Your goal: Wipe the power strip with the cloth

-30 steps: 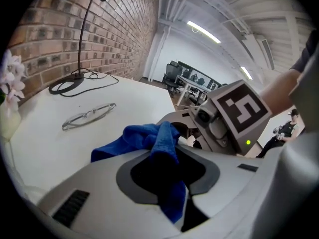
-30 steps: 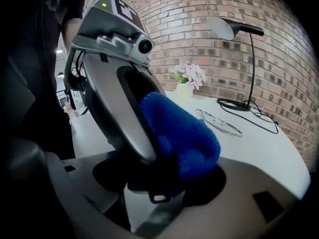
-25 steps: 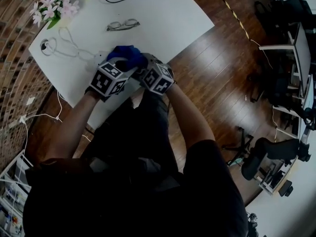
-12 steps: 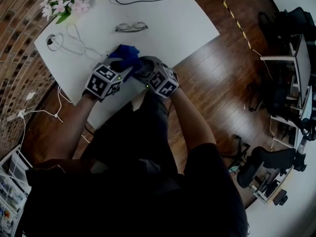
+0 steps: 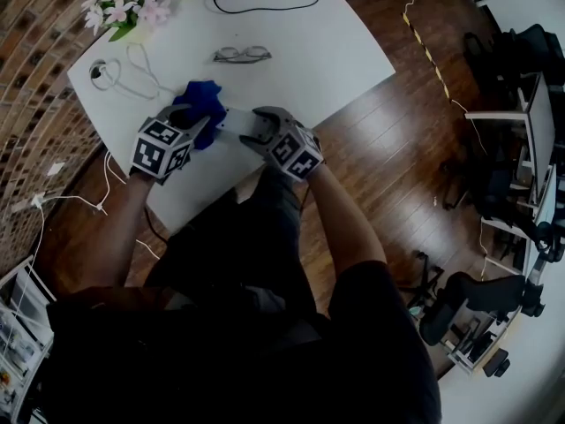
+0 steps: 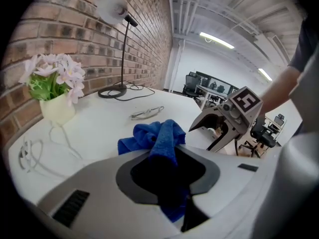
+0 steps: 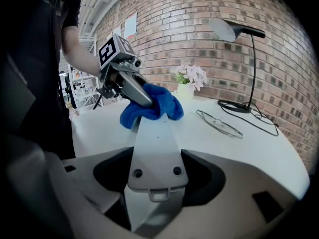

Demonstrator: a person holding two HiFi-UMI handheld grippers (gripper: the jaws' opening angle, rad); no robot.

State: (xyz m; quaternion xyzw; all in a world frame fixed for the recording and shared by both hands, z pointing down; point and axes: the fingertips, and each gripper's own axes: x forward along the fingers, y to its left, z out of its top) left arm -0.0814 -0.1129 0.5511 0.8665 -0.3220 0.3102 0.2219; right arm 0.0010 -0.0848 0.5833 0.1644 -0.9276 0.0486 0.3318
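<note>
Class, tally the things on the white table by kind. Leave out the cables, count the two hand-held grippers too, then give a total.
Cloth: 1
Power strip: 1
Glasses: 1
Vase of flowers: 1
Lamp: 1
Hand-held grippers, left and right: 2
Total: 7

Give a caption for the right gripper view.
Right gripper grips the power strip; left gripper holds blue cloth at its far end.

White power strip under blue cloth
</note>
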